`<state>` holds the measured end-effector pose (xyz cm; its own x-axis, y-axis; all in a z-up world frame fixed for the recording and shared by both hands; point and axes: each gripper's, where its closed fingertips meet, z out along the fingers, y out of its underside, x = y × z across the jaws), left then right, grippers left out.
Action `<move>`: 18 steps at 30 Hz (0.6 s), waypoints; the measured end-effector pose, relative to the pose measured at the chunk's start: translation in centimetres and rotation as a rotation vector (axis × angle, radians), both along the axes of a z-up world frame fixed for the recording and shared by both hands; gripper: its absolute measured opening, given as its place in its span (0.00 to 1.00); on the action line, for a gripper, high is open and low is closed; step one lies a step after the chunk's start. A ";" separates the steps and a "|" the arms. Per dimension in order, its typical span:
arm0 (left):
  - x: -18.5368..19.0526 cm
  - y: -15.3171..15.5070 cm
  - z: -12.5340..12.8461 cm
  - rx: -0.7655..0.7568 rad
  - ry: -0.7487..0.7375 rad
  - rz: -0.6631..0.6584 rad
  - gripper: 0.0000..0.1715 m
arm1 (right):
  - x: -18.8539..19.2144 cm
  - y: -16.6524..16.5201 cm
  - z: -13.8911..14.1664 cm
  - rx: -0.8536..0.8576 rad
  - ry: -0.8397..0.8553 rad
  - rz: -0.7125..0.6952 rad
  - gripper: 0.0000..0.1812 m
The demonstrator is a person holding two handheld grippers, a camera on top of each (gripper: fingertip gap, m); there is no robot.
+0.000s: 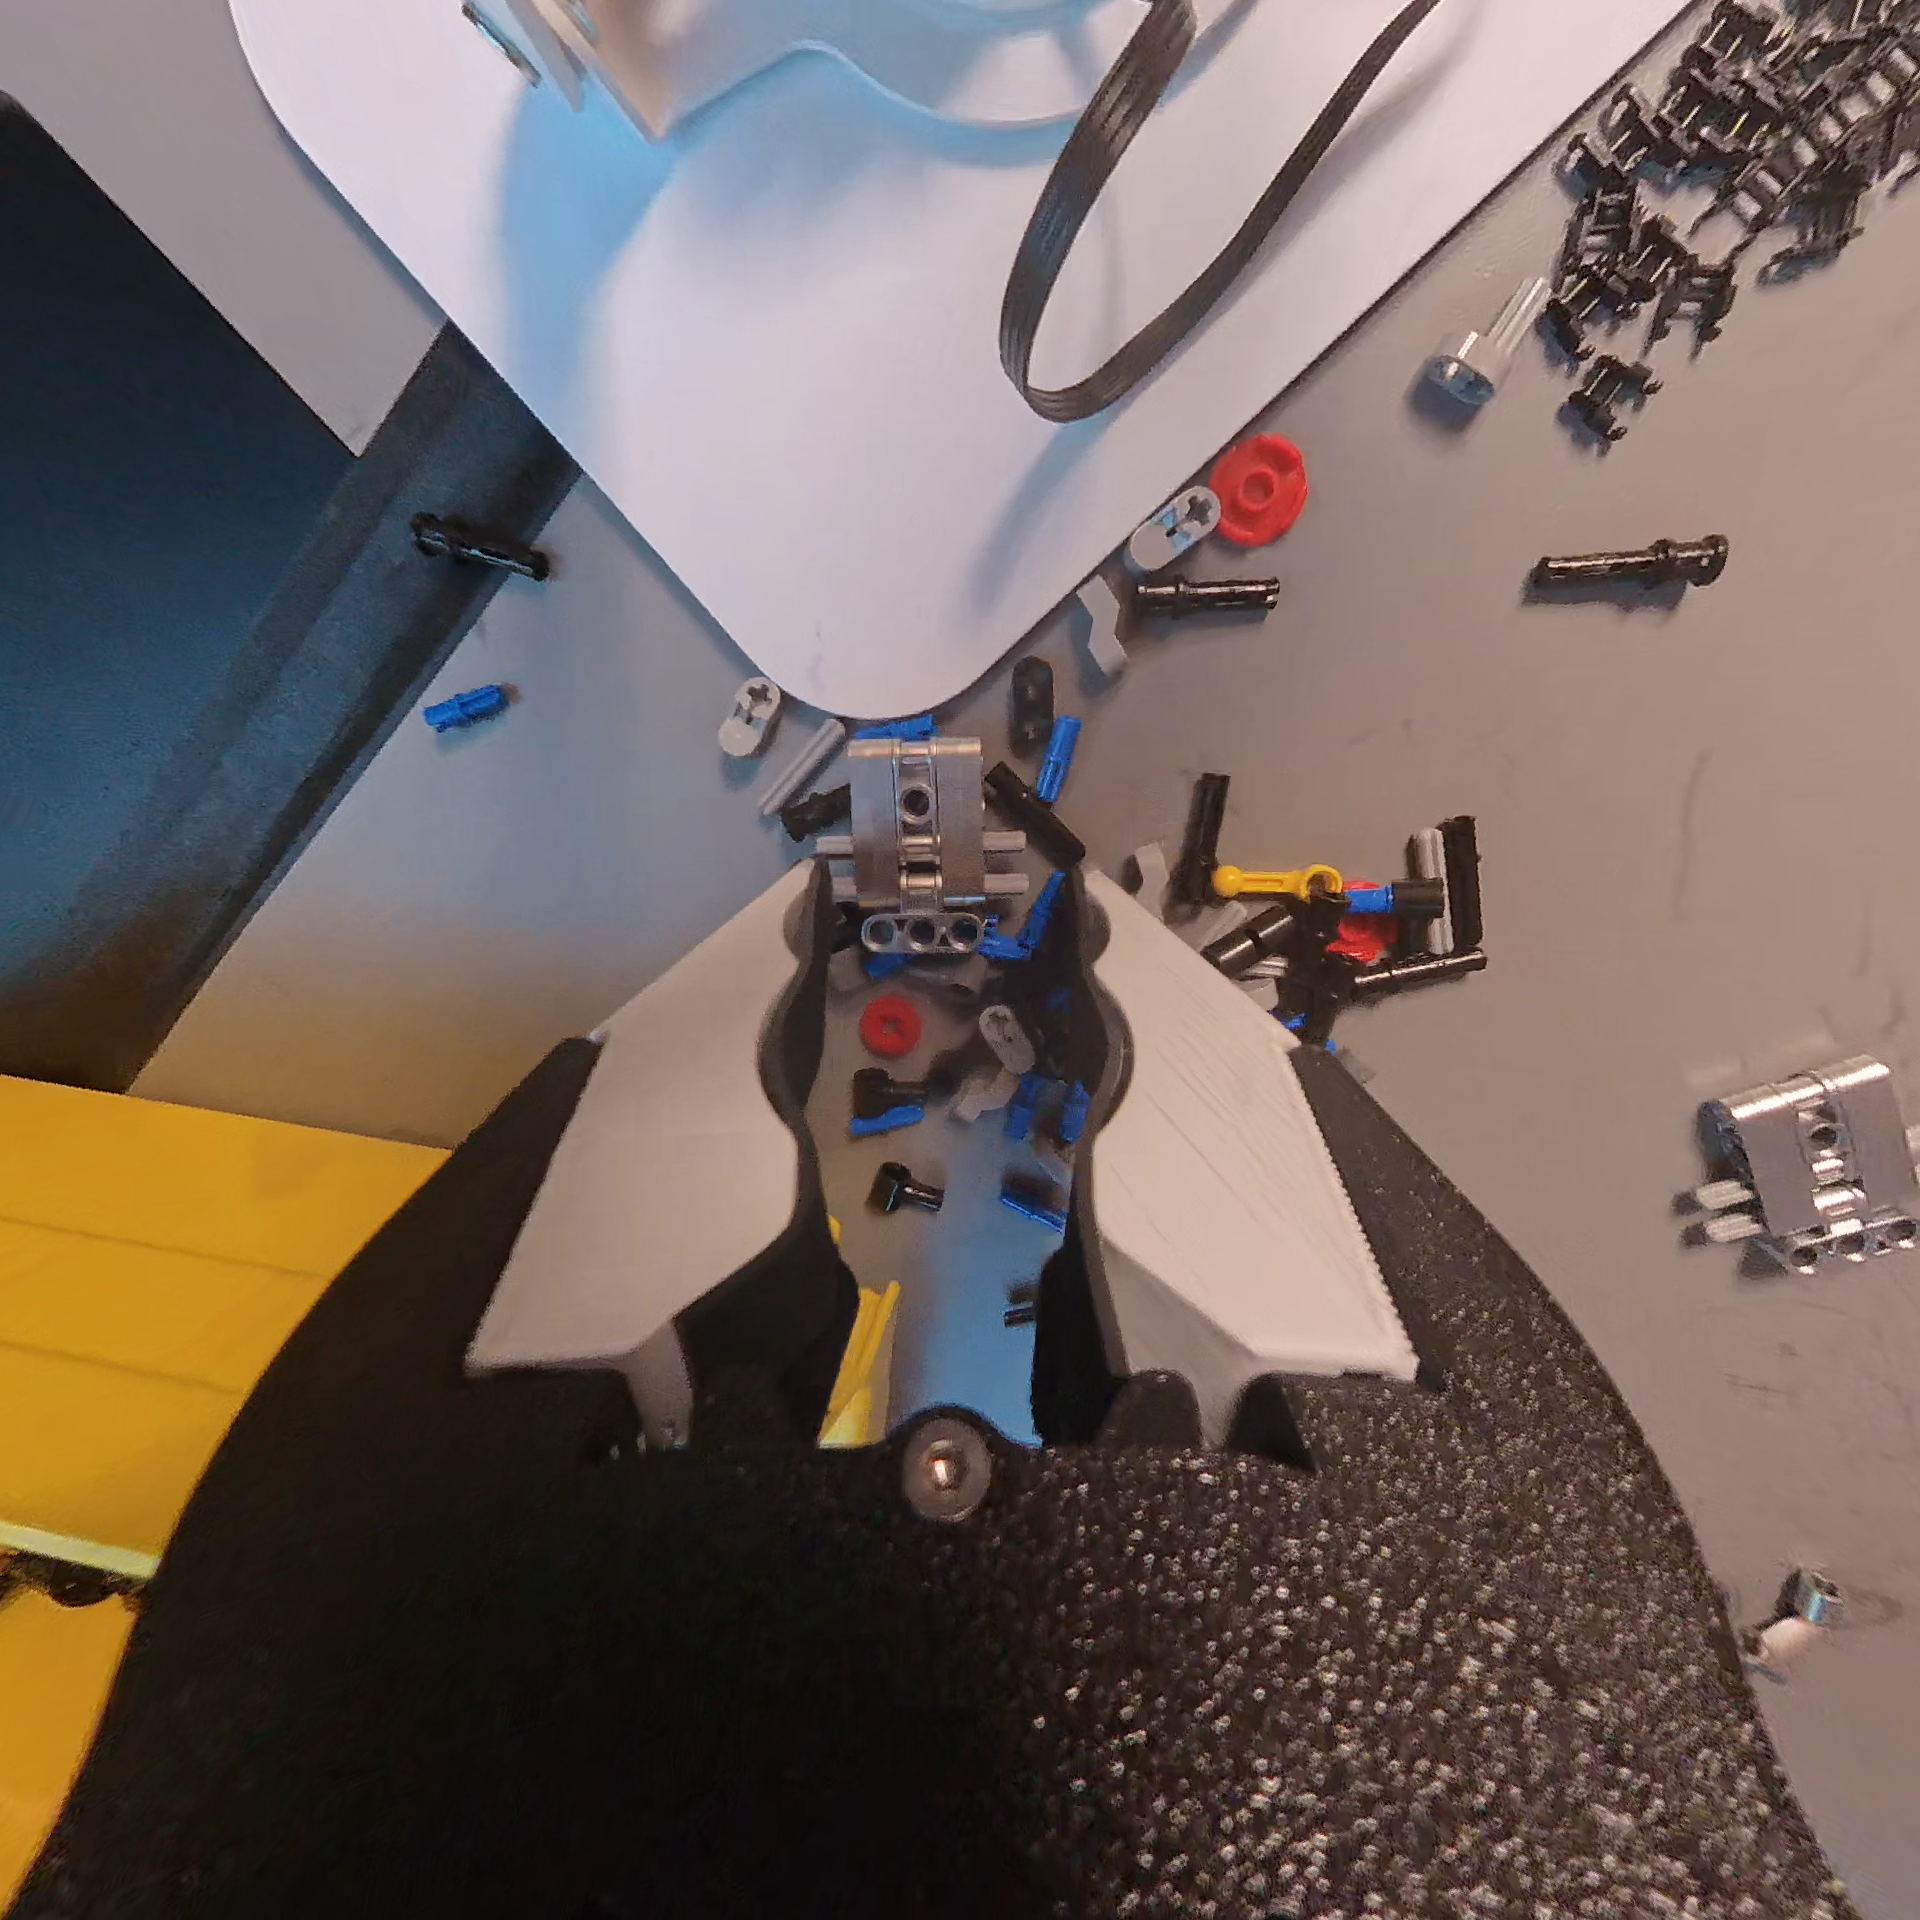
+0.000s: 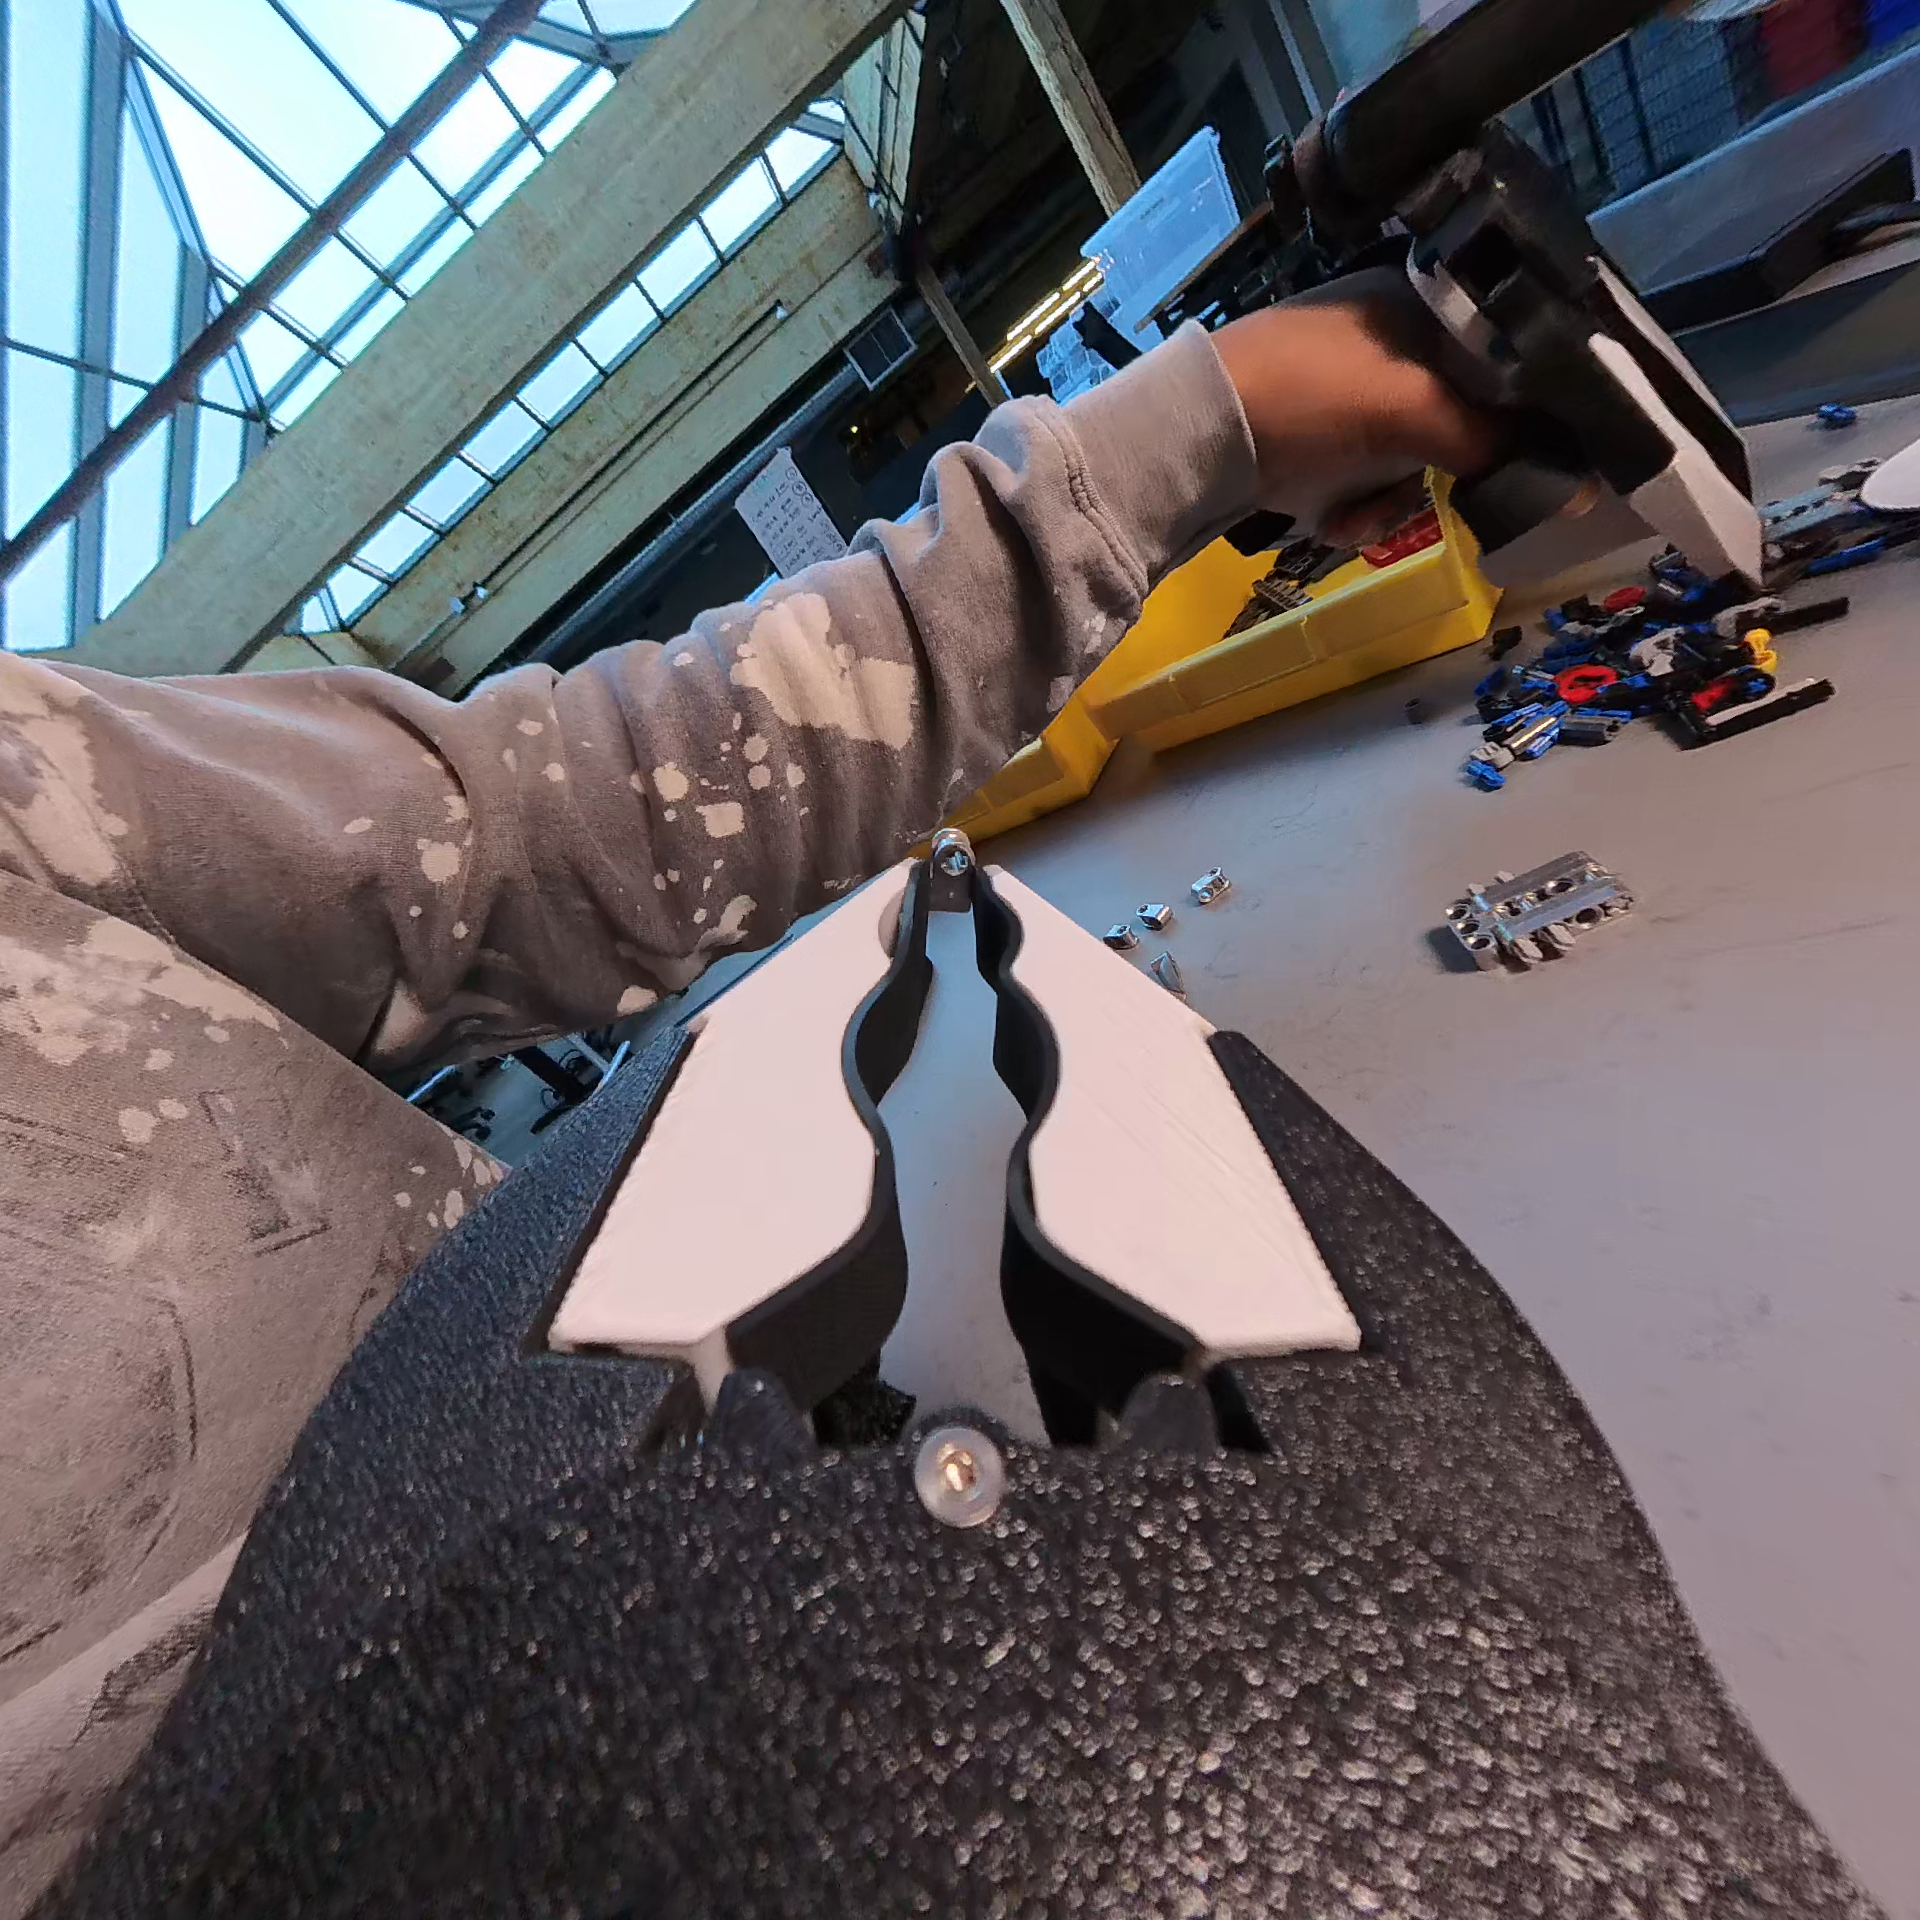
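Note:
My left gripper (image 1: pixel 948 883) is open, with its grey fingertips down in a pile of small black, blue and red construction-toy pieces (image 1: pixel 997 1081) on the grey table. A grey assembly with pins (image 1: pixel 914 831) sits between the tips; I cannot tell whether they touch it. The same gripper shows in the right wrist view (image 2: pixel 1745 577), held by a hand. My right gripper (image 2: pixel 951 871) has white fingers and is shut on a small silver metal piece (image 2: pixel 951 852), held just above the table's near edge.
A second grey assembly (image 1: pixel 1813 1164) (image 2: pixel 1538 909) lies apart. A white sheet (image 1: pixel 779 364) carries a black loop (image 1: pixel 1143 229). There are also a yellow bin (image 1: pixel 156 1247) (image 2: pixel 1299 644), a heap of black parts (image 1: pixel 1766 156), loose silver bits (image 2: pixel 1153 914) and a person's grey sleeve (image 2: pixel 727 748). There is about 30 centimetres between the tips of the two grippers.

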<state>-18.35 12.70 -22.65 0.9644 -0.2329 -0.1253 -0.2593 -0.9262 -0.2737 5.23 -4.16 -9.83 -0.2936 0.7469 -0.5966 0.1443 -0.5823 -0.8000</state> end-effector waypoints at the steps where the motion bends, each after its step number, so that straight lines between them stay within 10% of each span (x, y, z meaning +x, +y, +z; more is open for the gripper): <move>1: 0.0 0.1 0.0 0.006 0.000 -0.004 0.25 | 0.0 0.0 0.0 0.001 0.001 0.001 0.04; 18: 0.1 0.4 0.9 0.100 0.083 -0.086 0.04 | -0.1 0.2 -0.2 -0.004 0.000 0.000 0.04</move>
<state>-18.27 13.14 -21.74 0.9268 -0.2968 -0.2302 -0.3621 -0.8687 -0.3381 5.16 -3.95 -10.08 -0.2936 0.7441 -0.6001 0.1448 -0.5859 -0.7974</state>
